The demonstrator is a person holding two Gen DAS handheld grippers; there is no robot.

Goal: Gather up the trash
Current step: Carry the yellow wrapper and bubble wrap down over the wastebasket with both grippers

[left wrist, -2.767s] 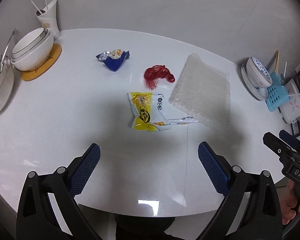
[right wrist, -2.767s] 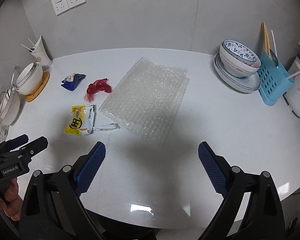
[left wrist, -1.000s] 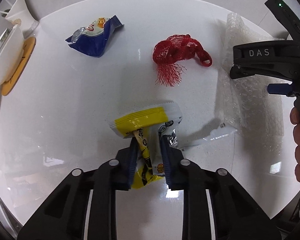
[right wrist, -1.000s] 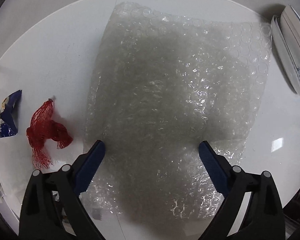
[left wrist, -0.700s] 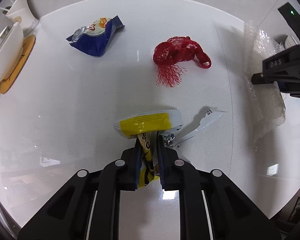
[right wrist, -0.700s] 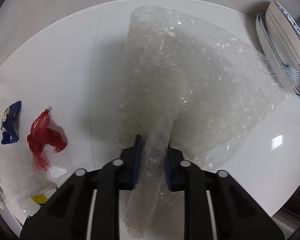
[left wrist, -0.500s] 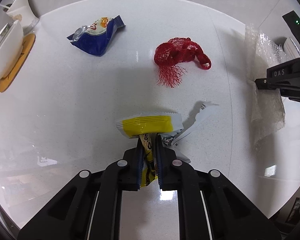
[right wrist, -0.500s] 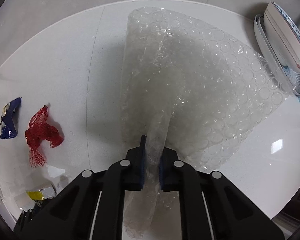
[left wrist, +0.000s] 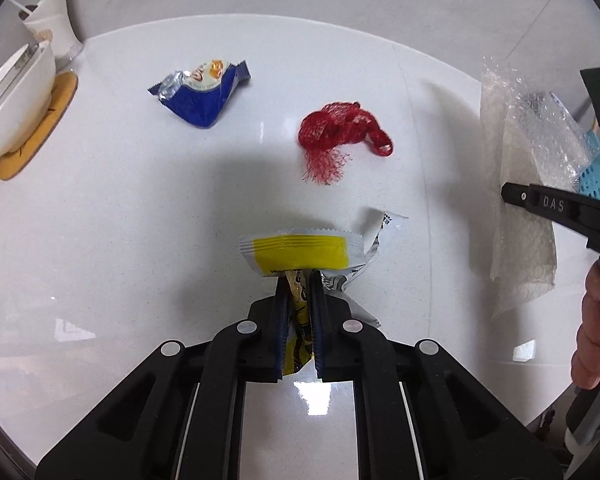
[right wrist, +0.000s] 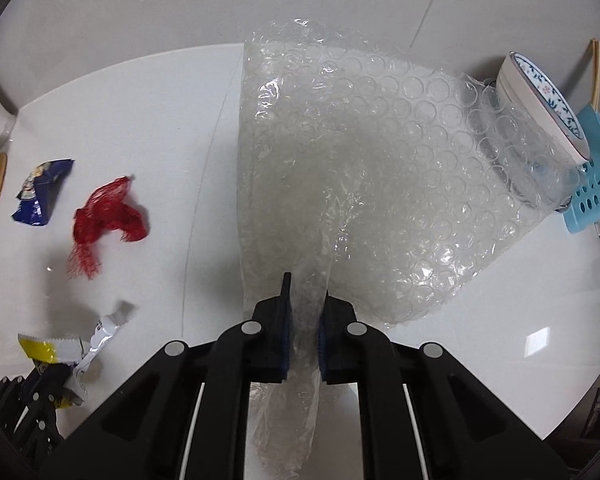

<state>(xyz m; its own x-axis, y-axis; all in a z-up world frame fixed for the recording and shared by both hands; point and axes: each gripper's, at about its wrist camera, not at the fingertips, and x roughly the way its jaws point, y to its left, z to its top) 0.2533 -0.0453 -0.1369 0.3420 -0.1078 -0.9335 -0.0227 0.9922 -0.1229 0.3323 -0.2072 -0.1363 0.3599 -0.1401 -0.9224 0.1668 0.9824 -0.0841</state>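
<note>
Right now the white table fills both views. Biggest of the trash is the bubble wrap, bunched into a fan across the centre and right of the right wrist view. The right gripper at lower centre has its jaws pinched shut on a gathered fold of it. In the left wrist view the wrap hangs at the right edge from that gripper, with a hand below it.

Next in size, the yellow wrapper sits at lower centre of the left wrist view. The left gripper is clamped tight on it, and a torn silver strip sticks out to the right.

Up the frame, the red net lies right of centre on the table. The blue wrapper lies to its upper left, well apart from it. Both are untouched.

A white bowl on an orange coaster sits at the far left edge.
</note>
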